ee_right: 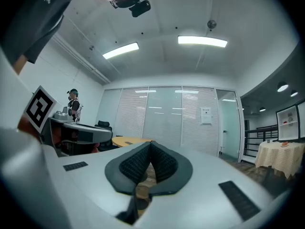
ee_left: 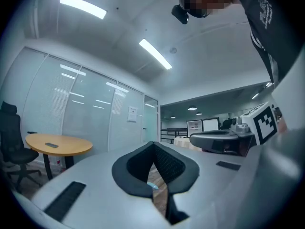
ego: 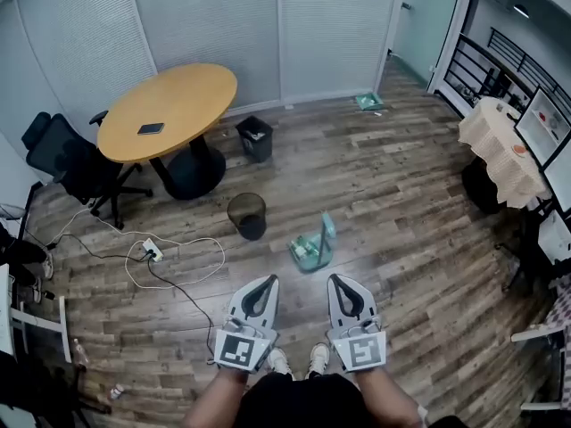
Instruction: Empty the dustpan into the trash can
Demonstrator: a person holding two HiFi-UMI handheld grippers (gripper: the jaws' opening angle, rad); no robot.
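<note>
Approach comes first: your left gripper (ego: 270, 282) and right gripper (ego: 335, 280) are both pressed together, empty. Dustpan (ego: 313, 244) sits on the floor (ego: 401, 239) near the trash can (ego: 247, 214); next you likely need to open up and reach down for it.

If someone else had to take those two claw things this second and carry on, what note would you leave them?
Left gripper: shut, empty, held low.
Right gripper: shut, empty, beside it.
Dustpan: on the wood floor just ahead, untouched.
Round trash can: left of the dustpan, apart from it. A square bin stands farther off by the table.
Done: nothing yet.
Left: pick up the dustpan and tip it into the trash can.
</note>
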